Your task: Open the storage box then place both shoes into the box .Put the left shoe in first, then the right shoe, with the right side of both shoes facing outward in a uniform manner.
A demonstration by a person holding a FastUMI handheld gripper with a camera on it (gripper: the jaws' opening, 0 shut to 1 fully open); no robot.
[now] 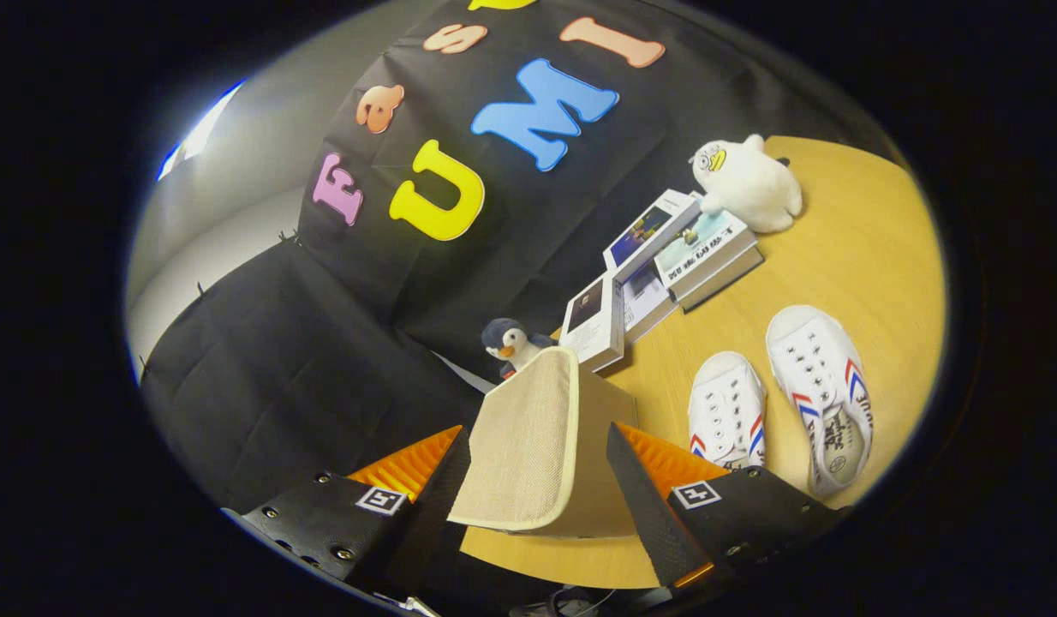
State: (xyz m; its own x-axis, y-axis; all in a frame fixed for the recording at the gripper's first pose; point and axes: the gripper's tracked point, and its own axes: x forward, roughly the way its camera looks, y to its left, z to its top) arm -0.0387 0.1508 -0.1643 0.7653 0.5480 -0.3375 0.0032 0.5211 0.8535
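Observation:
The beige woven storage box stands just ahead of me on the wooden table [862, 248], its padded lid [528, 446] lying between my two fingers and its plain side wall [601, 403] showing beside the lid. My gripper [537, 433] is open, the fingers spread wide on either side of the lid; one finger lies close against the lid's edge and a gap shows at the other. Two white canvas shoes with red and blue stripes lie side by side beyond the box: the nearer shoe [727, 407] and the farther shoe [824, 386], both with soles down.
Behind the box sits a small penguin plush [510, 343]. A pile of books [708, 248] lies farther back with a white duck plush [747, 184] leaning on it. The black cloth wall [340, 343] closes off the table's back side.

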